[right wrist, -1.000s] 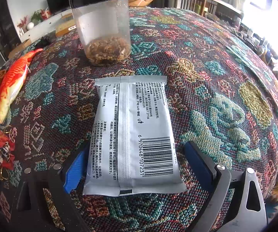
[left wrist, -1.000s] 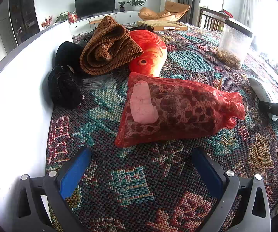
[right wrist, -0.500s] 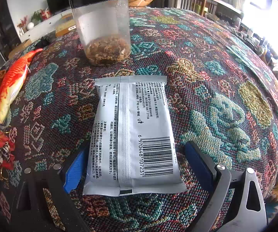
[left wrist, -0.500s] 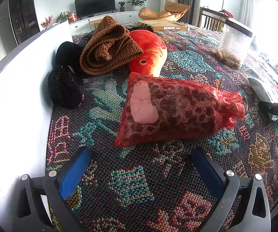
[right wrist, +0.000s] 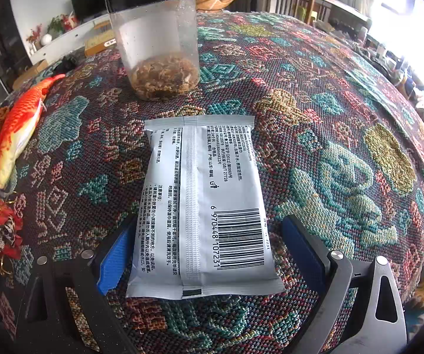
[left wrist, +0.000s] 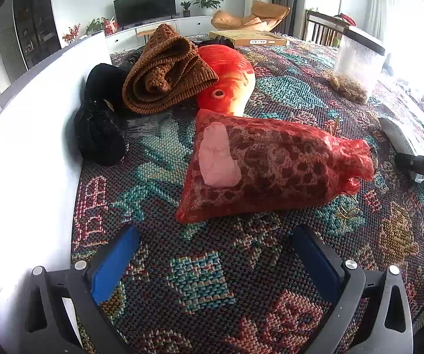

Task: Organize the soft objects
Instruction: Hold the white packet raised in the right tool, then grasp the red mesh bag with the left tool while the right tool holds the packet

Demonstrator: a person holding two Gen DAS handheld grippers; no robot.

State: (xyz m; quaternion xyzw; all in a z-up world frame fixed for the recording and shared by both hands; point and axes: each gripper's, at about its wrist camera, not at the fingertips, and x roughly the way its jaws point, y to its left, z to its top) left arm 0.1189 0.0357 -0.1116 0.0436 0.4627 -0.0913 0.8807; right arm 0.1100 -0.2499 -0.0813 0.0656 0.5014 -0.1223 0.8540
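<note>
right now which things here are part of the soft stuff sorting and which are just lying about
Job:
white wipes pack
red mesh bag
orange fish plush
brown knit scarf
black fuzzy items

Lying about:
plastic jar
flat cardboard box

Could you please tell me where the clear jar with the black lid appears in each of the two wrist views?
Left wrist: the jar is at the upper right, far across the cloth.
Right wrist: the jar is at top centre, just beyond the white packet.
Shared landmark: the orange fish toy.
</note>
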